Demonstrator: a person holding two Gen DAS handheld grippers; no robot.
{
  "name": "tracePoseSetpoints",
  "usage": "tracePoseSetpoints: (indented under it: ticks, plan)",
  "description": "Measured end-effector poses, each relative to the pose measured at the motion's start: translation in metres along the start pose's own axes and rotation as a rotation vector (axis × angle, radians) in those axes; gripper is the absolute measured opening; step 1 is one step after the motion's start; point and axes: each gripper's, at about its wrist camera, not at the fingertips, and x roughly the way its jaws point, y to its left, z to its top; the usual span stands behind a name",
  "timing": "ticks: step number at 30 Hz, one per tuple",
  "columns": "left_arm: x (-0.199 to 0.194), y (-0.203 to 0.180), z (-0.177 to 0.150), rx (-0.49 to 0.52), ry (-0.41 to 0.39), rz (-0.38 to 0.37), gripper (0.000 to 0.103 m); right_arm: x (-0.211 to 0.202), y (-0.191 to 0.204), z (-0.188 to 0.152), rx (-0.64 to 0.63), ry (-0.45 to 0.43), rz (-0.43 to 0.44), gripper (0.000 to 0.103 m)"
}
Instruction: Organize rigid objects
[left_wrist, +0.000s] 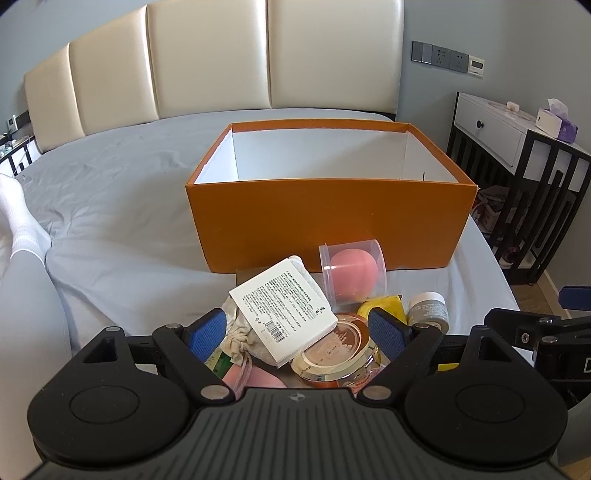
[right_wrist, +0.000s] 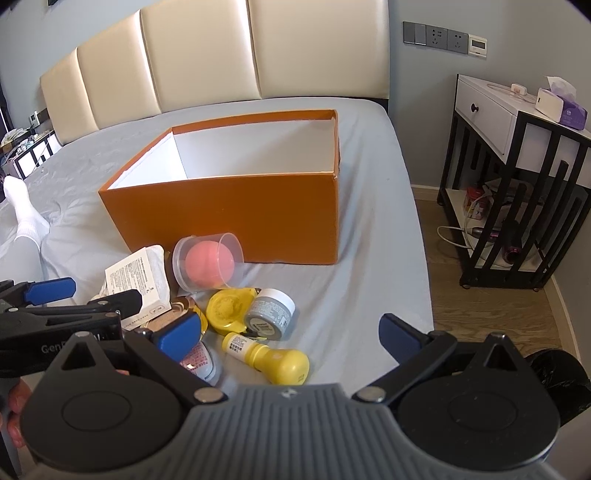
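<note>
An open orange box (left_wrist: 332, 218) (right_wrist: 236, 218) with a white, empty inside stands on the bed. In front of it lies a pile: a white printed carton (left_wrist: 284, 314) (right_wrist: 136, 280), a clear cup with a pink sponge (left_wrist: 354, 273) (right_wrist: 208, 262), a gold compact (left_wrist: 336, 350), a grey jar (left_wrist: 428, 312) (right_wrist: 271, 314), a yellow bottle (right_wrist: 273, 356), a yellow round case (right_wrist: 227, 310) and a cloth pouch (left_wrist: 243, 339). My left gripper (left_wrist: 299, 332) is open, its jaws either side of the carton and compact. My right gripper (right_wrist: 288, 332) is open above the yellow bottle and grey jar.
The bed has a grey sheet (left_wrist: 129, 206) and a cream padded headboard (left_wrist: 221, 62). A black and white nightstand (right_wrist: 517, 166) with a tissue box (right_wrist: 561, 107) stands to the right, off the bed's edge. A leg in a white sock (left_wrist: 18, 218) lies at the left.
</note>
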Motion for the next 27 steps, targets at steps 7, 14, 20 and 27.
tracePoseSetpoints:
  ticks: [7, 14, 20, 27]
  plan:
    - [0.0001, -0.0004, -0.0002, -0.001, -0.001, 0.000, 0.101, 0.0011, 0.0003, 0.0002, 0.000, 0.005, -0.002, 0.101]
    - [0.0004, -0.0002, -0.0003, -0.003, 0.000, 0.000, 0.101, 0.0022, 0.0006, -0.0003, -0.003, 0.010, -0.004, 0.101]
    - [0.0000, 0.0020, -0.0002, -0.011, 0.000, -0.001, 0.101, 0.0030, 0.0009, -0.0012, -0.006, 0.013, -0.006, 0.101]
    - [-0.0020, 0.0057, -0.0008, -0.004, -0.005, -0.015, 0.097, 0.0038, 0.0016, -0.0018, -0.006, 0.014, -0.011, 0.101]
